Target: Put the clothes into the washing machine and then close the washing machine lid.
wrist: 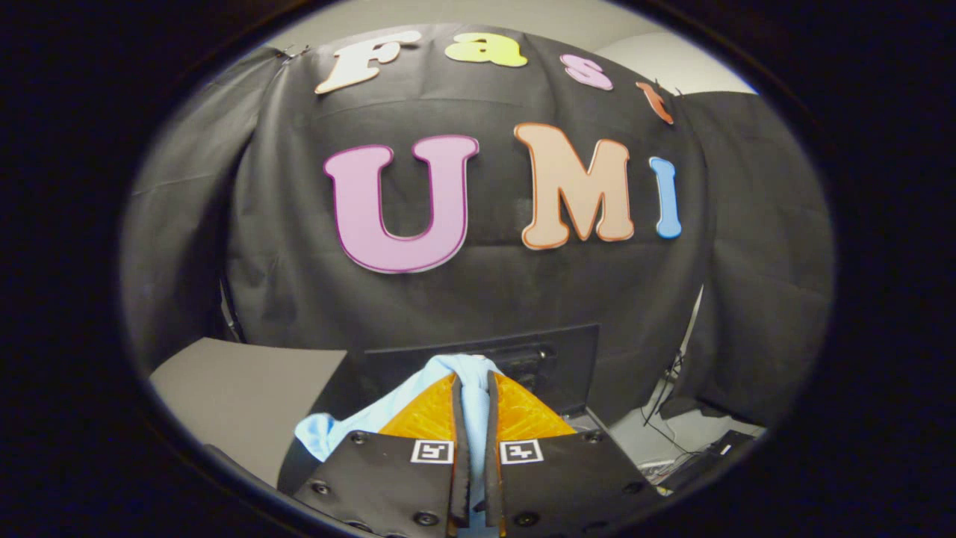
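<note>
Gripper [472,388] jaws clamped on light blue cloth [418,396]. Dark washing machine [553,359] at 12 o'clock, just beyond. Advice: hold grip firm, carry cloth over opening, then release.

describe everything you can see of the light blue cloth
The light blue cloth is soft, thin fabric, pinched between the fingers of the shut claw. It bunches in folds over the fingertips, runs down the narrow gap between them, and a loose fold hangs out beside one finger, in front of a dark panel.
</note>
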Tool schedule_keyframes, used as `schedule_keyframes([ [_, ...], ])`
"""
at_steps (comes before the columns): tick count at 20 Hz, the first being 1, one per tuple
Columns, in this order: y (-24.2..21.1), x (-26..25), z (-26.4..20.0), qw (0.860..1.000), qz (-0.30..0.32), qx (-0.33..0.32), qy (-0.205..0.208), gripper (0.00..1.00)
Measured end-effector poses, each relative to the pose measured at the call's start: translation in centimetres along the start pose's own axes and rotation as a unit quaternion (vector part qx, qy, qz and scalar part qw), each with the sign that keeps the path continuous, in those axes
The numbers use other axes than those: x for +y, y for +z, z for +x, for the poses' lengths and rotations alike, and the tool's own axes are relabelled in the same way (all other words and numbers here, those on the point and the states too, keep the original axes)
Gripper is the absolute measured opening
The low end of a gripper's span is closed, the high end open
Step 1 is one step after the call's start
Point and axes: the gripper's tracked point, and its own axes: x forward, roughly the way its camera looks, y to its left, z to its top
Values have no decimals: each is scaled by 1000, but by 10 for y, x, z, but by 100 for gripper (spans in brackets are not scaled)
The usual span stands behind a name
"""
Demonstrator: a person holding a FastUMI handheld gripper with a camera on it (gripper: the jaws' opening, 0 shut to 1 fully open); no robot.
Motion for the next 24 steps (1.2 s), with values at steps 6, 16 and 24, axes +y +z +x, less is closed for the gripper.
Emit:
schedule_keyframes([
  [6, -89, -22, 37, 997, 20, 77, -21, 9],
  [16, -143, -36, 68, 996, -20, 73, -41, 11],
  [24, -113, -21, 67, 1000, -10, 8, -13, 62],
])
